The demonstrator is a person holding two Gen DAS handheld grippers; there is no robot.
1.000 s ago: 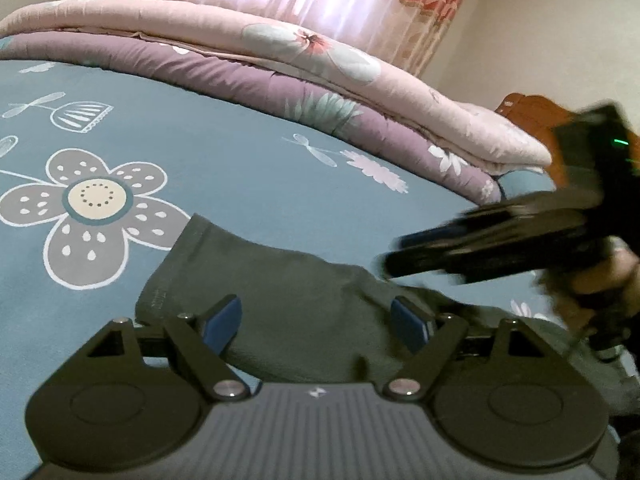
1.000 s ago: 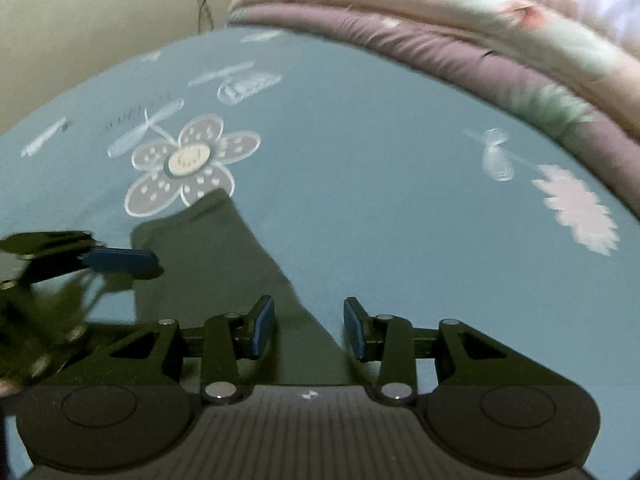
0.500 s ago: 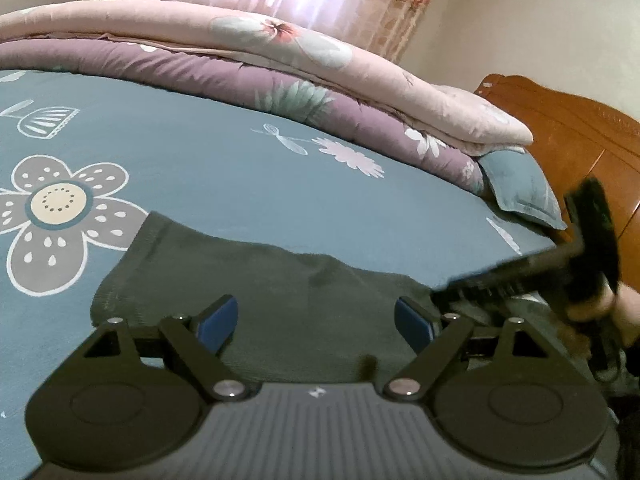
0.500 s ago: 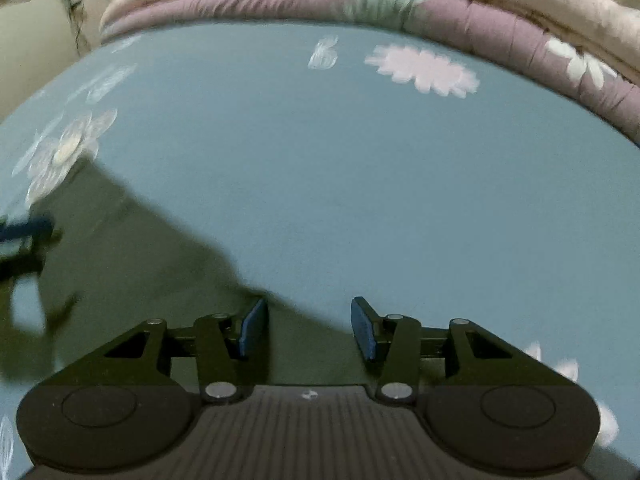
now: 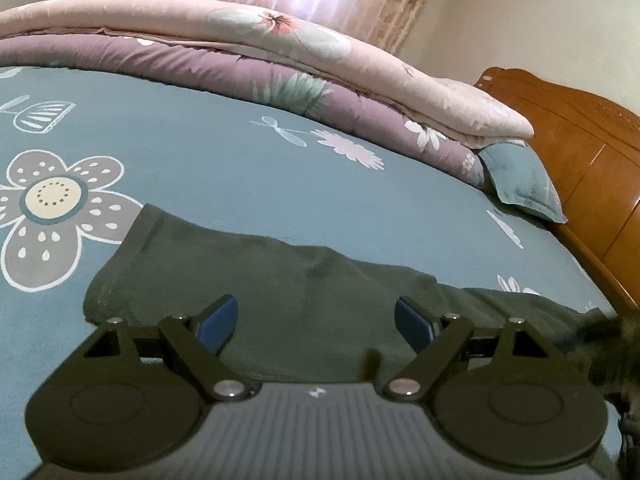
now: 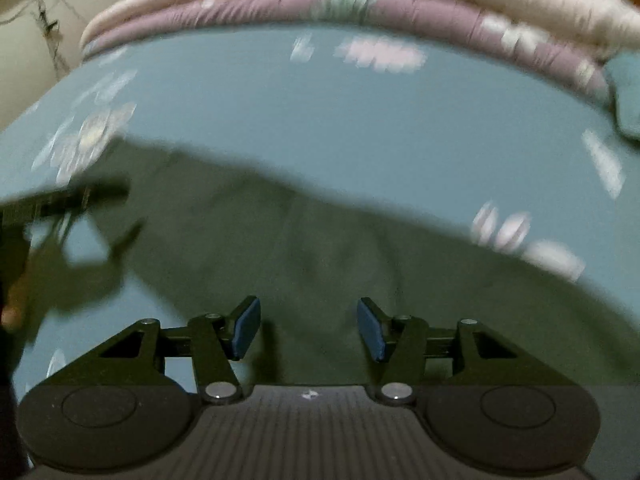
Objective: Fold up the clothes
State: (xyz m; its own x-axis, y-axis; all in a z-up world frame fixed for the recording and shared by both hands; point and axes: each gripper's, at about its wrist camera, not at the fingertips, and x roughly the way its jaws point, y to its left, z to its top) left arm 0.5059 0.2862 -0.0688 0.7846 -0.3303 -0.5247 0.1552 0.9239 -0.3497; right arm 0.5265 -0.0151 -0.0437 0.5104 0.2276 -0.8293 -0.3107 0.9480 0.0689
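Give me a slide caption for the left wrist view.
Open left gripper poised over dark green garment on floral bedsheet.

I see open bed (image 5: 248, 168) beyond the garment (image 5: 280, 280), free to cross. Rolled quilts (image 5: 280, 60) wall off the far edge; pillow (image 5: 520, 180) and headboard (image 5: 580, 152) block the right.

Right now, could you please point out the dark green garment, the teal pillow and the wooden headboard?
dark green garment (image 5: 248, 280): left wrist view, flat middle.
teal pillow (image 5: 520, 180): left wrist view, its face.
wooden headboard (image 5: 580, 140): left wrist view, panel.
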